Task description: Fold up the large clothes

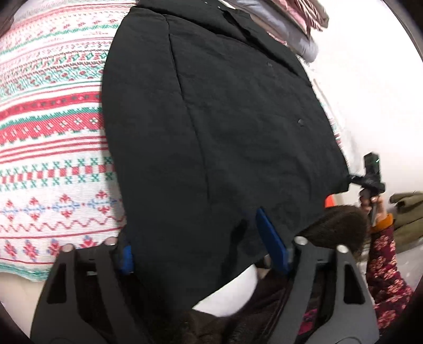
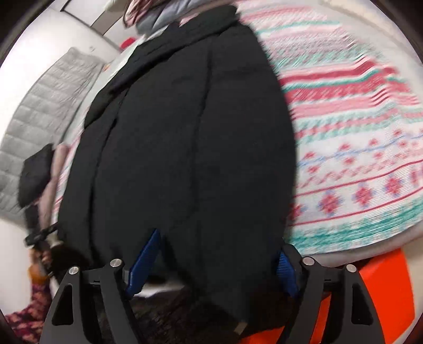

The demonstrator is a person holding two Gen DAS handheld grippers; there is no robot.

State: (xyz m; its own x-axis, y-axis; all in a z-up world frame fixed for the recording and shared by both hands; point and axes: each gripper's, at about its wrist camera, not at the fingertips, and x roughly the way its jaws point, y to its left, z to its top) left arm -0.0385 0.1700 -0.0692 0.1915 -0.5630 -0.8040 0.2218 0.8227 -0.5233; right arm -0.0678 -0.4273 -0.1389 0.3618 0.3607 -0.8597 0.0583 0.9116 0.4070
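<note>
A large black coat (image 1: 216, 127) lies lengthwise on a bed with a red, green and white patterned cover (image 1: 50, 148). My left gripper (image 1: 201, 243) is open, its blue pads (image 1: 272, 240) apart around the coat's near hem. In the right wrist view the same coat (image 2: 179, 137) fills the middle, and my right gripper (image 2: 214, 262) is open with its blue pads (image 2: 144, 260) on either side of the hem. In the left wrist view the right gripper (image 1: 366, 180) shows small at the coat's right corner. The left gripper (image 2: 42, 238) shows small and blurred in the right wrist view.
Folded clothes (image 1: 296, 23) are stacked at the far end of the bed. An olive garment (image 1: 407, 211) lies at the right. A grey quilted blanket (image 2: 39, 111) lies left of the bed. An orange box (image 2: 380, 291) stands below the bed's edge.
</note>
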